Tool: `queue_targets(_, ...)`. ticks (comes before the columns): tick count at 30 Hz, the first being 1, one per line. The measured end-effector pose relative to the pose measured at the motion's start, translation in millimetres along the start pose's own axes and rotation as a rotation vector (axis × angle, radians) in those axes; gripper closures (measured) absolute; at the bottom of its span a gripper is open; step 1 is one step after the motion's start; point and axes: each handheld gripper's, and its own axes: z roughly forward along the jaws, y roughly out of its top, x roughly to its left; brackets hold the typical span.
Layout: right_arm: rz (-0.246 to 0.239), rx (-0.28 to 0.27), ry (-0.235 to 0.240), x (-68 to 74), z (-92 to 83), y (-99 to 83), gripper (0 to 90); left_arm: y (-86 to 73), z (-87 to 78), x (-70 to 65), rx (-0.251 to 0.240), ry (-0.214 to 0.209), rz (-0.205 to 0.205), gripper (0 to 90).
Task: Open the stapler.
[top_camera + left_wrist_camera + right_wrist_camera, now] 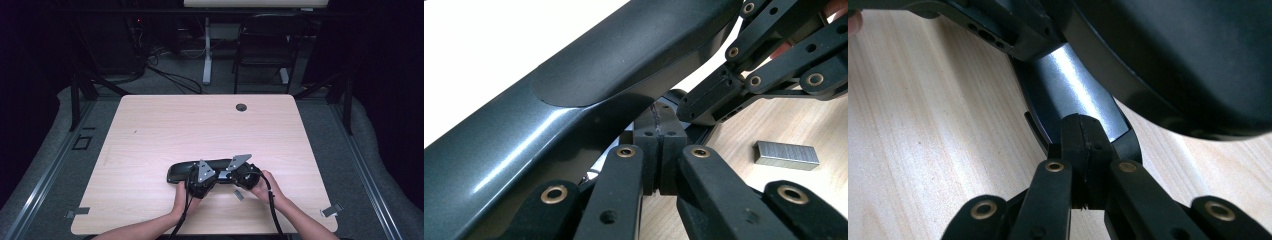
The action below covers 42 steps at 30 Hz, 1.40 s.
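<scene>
Lay on the wooden desk (150, 130) near the person's edge: a long dark stapler (200, 167), long axis running left to right across the desk, its left end well clear of the fingers and its right end hidden behind the grippers. In the left gripper view, rose from lower left to upper right as a glossy dark body (589, 100).

Left gripper (201, 181), held in the left hand (181, 197), sat at the stapler's near side, fingers (648, 145) pressed together; could not tell whether anything thin was pinched between them.

Right gripper (239, 176), in the right hand (262, 186), just beside the left one, fingers (1073, 135) likewise closed, tips touching a silvery part of the stapler (1073, 85).

Right of the left fingers, apart from both grippers: a strip of staples (786, 155) flat on the desk.
</scene>
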Motion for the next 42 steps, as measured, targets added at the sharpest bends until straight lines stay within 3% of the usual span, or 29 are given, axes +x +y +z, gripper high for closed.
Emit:
queue_targets(10, 0.037, -0.012, 0.014, -2.0, 0.5, -0.9, 90.0, 1.1, 4.4, -4.2, -0.012, 0.017, 0.003, 90.0)
queue_targets(27, 0.058, -0.022, 0.017, -2.3, 1.0, -1.7, 90.0, 2.9, 7.1, -8.1, -0.023, 0.027, -0.009, 90.0)
queue_targets(42, 0.051, -0.011, 0.011, -2.3, 0.9, -0.6, 90.0, 2.3, 6.8, -9.3, -0.038, 0.028, -0.027, 90.0)
